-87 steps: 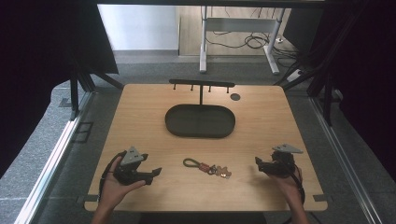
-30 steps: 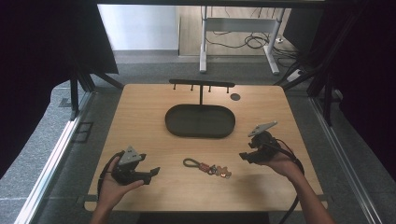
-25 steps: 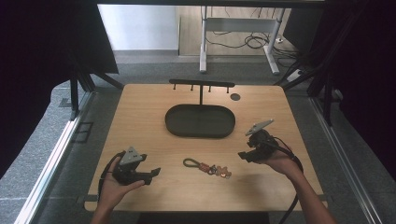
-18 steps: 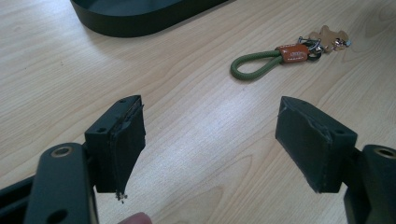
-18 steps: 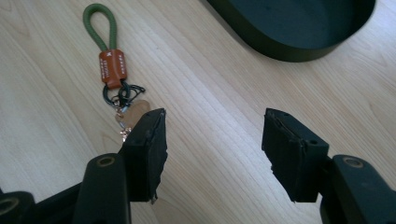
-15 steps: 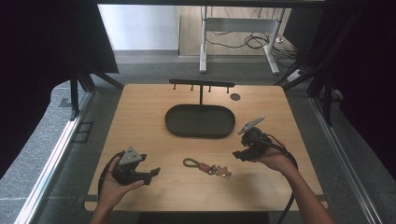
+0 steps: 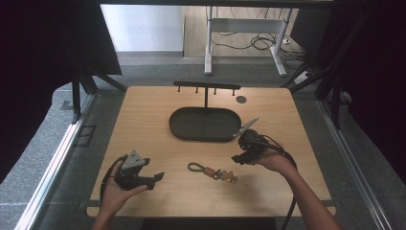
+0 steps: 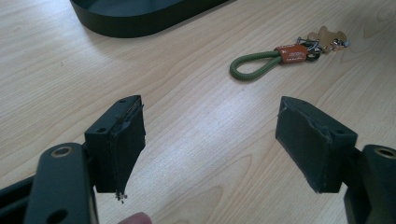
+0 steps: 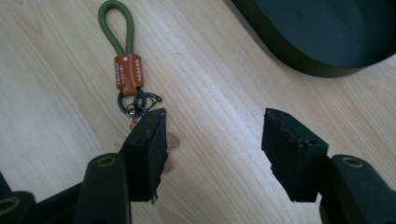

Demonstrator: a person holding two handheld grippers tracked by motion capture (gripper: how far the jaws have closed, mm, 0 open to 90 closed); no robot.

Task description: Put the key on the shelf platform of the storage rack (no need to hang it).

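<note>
Green cord loop, orange tag and 2 dark rings form the keychain (image 9: pixel 126 65) near the desk's (image 7: pixel 143 124) front edge; its charms, perhaps metal, hide behind the right gripper (image 9: pixel 212 149). Both grippers' jaws are spread, left gripper (image 8: pixel 210 144) included.

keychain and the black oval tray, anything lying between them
Nothing: in the high view only bare wood separates the keychain from the black oval tray. The left gripper view shows the same bare stretch.
</note>
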